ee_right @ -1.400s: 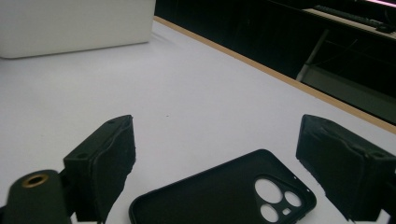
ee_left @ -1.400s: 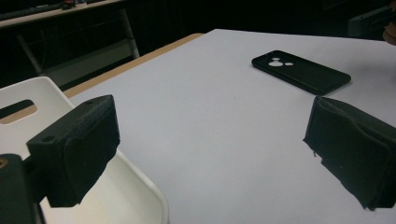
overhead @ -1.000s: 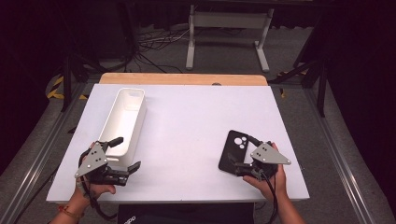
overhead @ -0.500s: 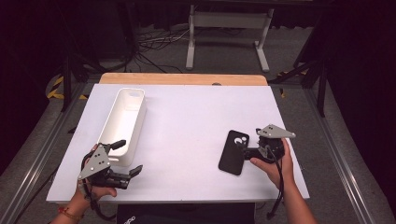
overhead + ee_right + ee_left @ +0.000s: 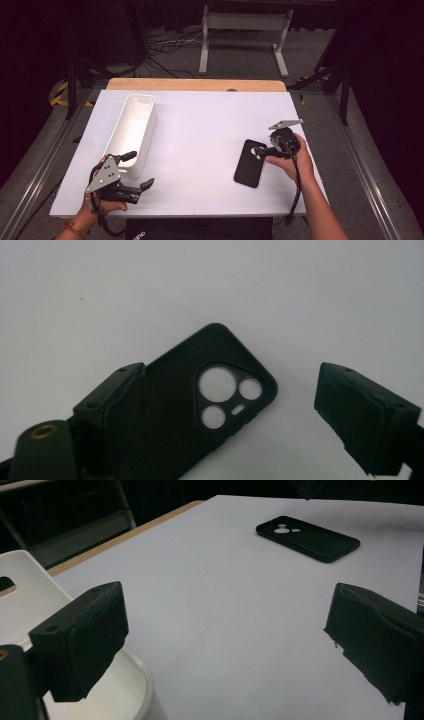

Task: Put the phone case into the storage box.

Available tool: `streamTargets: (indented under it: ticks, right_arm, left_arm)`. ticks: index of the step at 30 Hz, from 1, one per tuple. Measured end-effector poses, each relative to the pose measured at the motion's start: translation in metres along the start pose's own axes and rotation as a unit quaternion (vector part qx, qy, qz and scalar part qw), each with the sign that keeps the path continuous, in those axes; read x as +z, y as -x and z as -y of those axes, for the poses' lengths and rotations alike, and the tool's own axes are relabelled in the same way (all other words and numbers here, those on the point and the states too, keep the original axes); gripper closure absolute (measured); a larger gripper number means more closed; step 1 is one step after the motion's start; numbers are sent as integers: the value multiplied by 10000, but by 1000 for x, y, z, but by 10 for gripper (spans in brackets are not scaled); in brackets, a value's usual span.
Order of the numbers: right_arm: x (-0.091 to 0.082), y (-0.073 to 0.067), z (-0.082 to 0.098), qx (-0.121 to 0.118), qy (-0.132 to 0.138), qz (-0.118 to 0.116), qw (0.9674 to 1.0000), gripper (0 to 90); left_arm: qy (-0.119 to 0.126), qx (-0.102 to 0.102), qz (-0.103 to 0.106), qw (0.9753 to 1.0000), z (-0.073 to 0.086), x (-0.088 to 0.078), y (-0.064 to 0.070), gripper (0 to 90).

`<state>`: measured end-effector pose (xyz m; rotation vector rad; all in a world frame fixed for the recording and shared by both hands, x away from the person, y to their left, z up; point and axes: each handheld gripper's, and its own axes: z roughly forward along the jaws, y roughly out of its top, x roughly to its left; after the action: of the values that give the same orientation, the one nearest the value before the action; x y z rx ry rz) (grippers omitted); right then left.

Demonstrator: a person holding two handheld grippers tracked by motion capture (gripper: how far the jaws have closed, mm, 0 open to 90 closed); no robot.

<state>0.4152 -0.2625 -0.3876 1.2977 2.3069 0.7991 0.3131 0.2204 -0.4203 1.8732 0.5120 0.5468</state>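
Right hand-held gripper [image 5: 235, 415] released over case [image 5: 200, 405]: light, flexible, flat on surface [image 5: 200, 130]; grip its edge. Left hand-held gripper [image 5: 225, 645] released

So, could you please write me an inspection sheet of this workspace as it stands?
Surface: white table, wooden strip along its far edge.
Job's things: black phone case lying flat, camera cutouts showing; white bin at left.
Clutter: nothing seen.
Grippers: left gripper open, beside the bin's near end; right gripper open, over the case's camera end.
Cables: one trails from the right gripper along the forearm; more on the floor behind.
Surroundings: dark room, grey metal stand beyond the table.
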Motion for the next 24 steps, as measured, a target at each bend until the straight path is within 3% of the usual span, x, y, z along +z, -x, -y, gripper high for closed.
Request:
streamTargets:
  ticks: [8,13,15,19,24]
  right_arm:
    - [22,13,-4,296,-541,158,9980,148]
    - [30,21,-3,532,-855,321,9944,148]
    - [33,26,0,769,-987,364,9915,150]
    - [37,29,6,1034,-1068,374,9882,243]
    - [41,31,8,1155,-967,386,9878,349]
  left_arm:
    - [-30,55,29,10000,0,0,1,43]
    - [-66,28,60,10000,1,2,1,43]
    - [-74,20,79,9999,1,2,1,44]
    - [-105,-1,112,9999,1,3,1,46]
    - [-145,20,181,9997,2,5,3,47]
